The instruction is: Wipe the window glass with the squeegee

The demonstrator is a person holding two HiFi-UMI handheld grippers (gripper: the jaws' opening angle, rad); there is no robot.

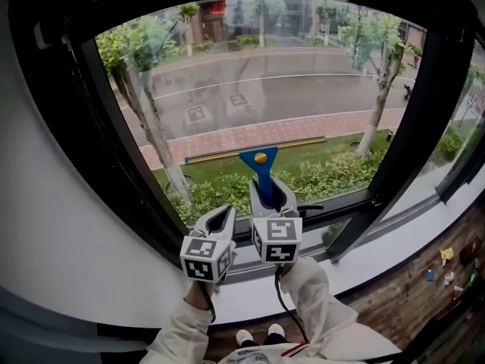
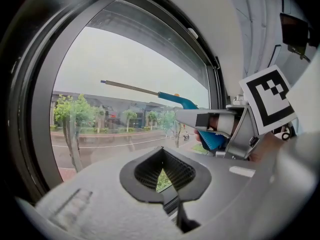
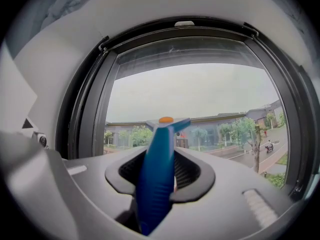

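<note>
The squeegee has a blue handle (image 1: 262, 174) with an orange knob and a long thin blade (image 1: 227, 154) lying level against the lower window glass (image 1: 265, 74). My right gripper (image 1: 270, 191) is shut on the handle, which stands upright between its jaws (image 3: 156, 174). In the left gripper view the blade (image 2: 130, 87) reaches left across the pane. My left gripper (image 1: 224, 214) sits just left of the right one, below the glass, its jaws closed together with nothing in them (image 2: 162, 173).
A thick black window frame (image 1: 114, 165) surrounds the pane, with an angled post (image 1: 402, 142) at the right. White sill (image 1: 394, 237) runs below, white wall (image 1: 45, 226) at left. Wooden floor with small items (image 1: 447, 260) lies lower right. The person's shoes (image 1: 258, 335) show below.
</note>
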